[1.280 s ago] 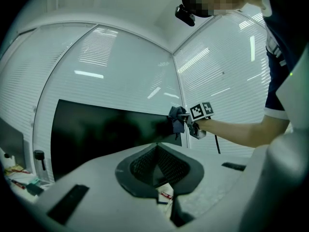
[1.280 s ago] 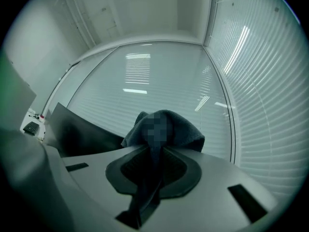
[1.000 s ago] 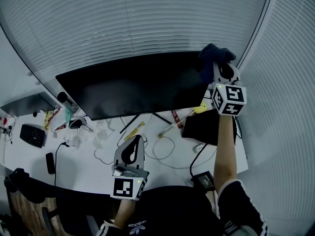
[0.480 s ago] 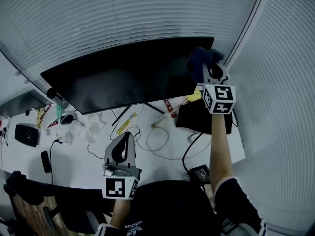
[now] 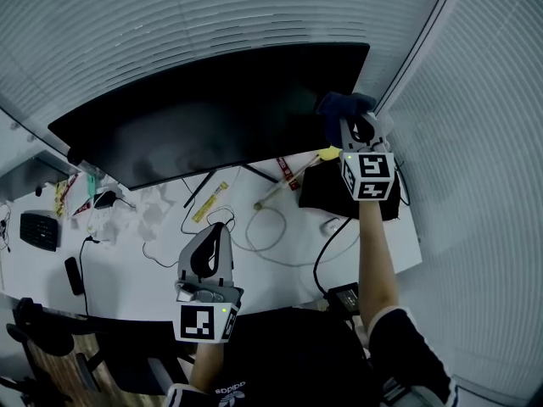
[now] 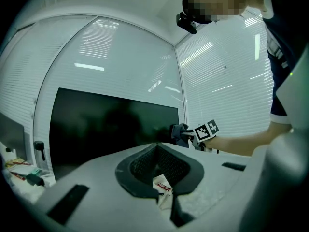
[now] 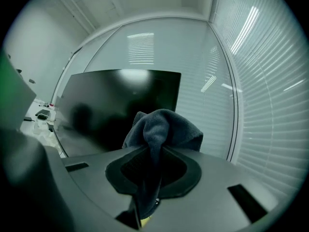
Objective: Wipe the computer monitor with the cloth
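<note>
The fingers of the right gripper pinch a soft dark-blue cloth, bunched ahead of them to rub the wide black monitor. Those of the left gripper are pressed together, empty.

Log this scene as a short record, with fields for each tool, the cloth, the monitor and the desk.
Left tool: jaws together, holding nothing, low over the desk
Right tool: jaws clamped on the cloth, raised to the monitor
Cloth: dark, bunched, at the screen's right edge
Monitor: wide, screen dark
Desk: white and cluttered, with a keyboard at the far left
</note>
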Tool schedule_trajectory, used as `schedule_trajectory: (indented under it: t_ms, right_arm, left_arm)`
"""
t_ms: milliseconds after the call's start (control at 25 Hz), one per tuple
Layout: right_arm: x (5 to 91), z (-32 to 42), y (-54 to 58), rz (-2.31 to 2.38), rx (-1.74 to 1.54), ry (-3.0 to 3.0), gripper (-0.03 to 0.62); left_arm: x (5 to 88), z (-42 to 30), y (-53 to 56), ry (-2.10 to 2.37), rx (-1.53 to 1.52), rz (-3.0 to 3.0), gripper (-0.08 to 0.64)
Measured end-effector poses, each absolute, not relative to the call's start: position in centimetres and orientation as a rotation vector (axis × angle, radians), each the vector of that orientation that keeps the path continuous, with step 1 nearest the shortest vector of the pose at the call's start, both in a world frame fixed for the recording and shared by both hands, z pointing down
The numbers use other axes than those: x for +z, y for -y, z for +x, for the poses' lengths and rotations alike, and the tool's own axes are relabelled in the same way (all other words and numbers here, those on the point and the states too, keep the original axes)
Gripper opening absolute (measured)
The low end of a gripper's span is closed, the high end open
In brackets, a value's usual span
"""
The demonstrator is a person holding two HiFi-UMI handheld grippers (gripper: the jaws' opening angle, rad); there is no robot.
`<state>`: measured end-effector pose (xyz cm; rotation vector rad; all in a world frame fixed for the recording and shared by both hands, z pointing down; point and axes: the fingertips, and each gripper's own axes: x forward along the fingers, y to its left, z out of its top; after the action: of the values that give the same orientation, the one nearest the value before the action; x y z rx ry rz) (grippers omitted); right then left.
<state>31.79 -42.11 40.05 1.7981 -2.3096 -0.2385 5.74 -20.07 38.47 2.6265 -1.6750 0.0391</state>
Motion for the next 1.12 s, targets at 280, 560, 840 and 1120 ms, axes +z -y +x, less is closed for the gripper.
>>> schedule_trajectory:
  t_ms: [280, 560, 840, 1120]
  right_arm:
    - [44.9, 31.8, 41.9, 1.778, -0.193, 2.293, 0.044]
    - [49.5, 32.1, 41.9, 1.760, -0.140, 2.275, 0.044]
    - [54.1, 32.3, 41.7, 1.712, -0.077, 2.212, 0.044]
    - [55.9, 32.4, 41.8, 1.715, -0.001, 2.176, 0.044]
  left_arm:
    - [39.6, 6.4, 20.3, 1.664, 0.079, 2.607, 0.006]
    - [39.5, 6.6, 20.5, 1.674, 0.100, 2.610, 0.006]
    - [39.3, 6.8, 20.2, 1.685, 0.104, 2.617, 0.006]
    - [39.2, 6.5, 19.8, 1.703, 0.108, 2.610, 0.006]
